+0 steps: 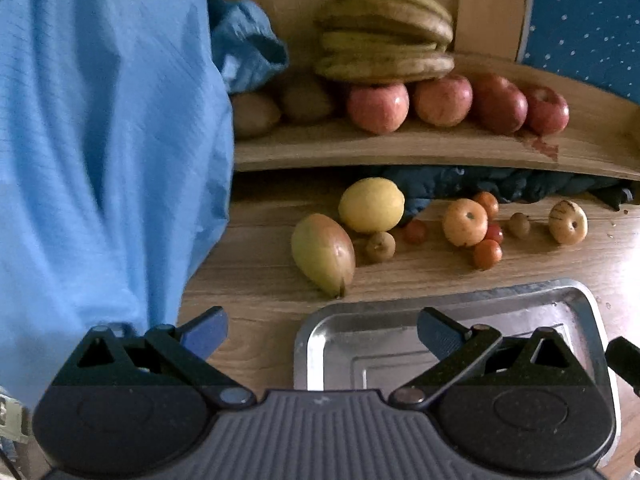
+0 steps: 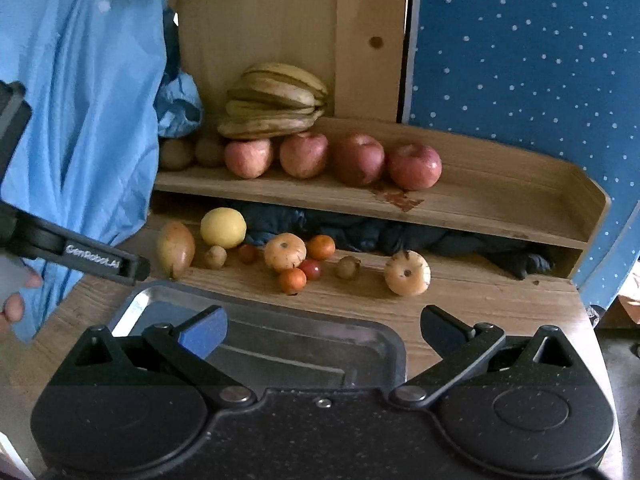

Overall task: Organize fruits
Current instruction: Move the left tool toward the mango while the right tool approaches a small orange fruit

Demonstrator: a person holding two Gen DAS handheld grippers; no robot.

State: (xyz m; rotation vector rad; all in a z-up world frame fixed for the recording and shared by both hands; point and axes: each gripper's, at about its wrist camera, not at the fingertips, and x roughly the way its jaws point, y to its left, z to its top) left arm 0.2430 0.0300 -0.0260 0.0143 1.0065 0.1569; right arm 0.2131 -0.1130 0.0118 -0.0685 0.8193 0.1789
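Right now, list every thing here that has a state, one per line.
Left tool: open, holding nothing, over the tray.
Right tool: open, holding nothing.
Metal tray: empty, flat on the table.
Banana bunch: resting on the shelf behind the apples.
Four red apples: in a row on the shelf.
Mango: lying on the table.
Lemon: on the table, beside the mango.

Brown fruits [image 2: 176, 155] at the shelf's [image 2: 500, 200] left end are partly hidden by blue cloth [image 2: 80, 120]. Dark fabric [image 2: 400, 236] beneath the shelf is indistinct. The tray's [image 2: 132, 304] near edge is hidden behind the right gripper [image 2: 322, 330].
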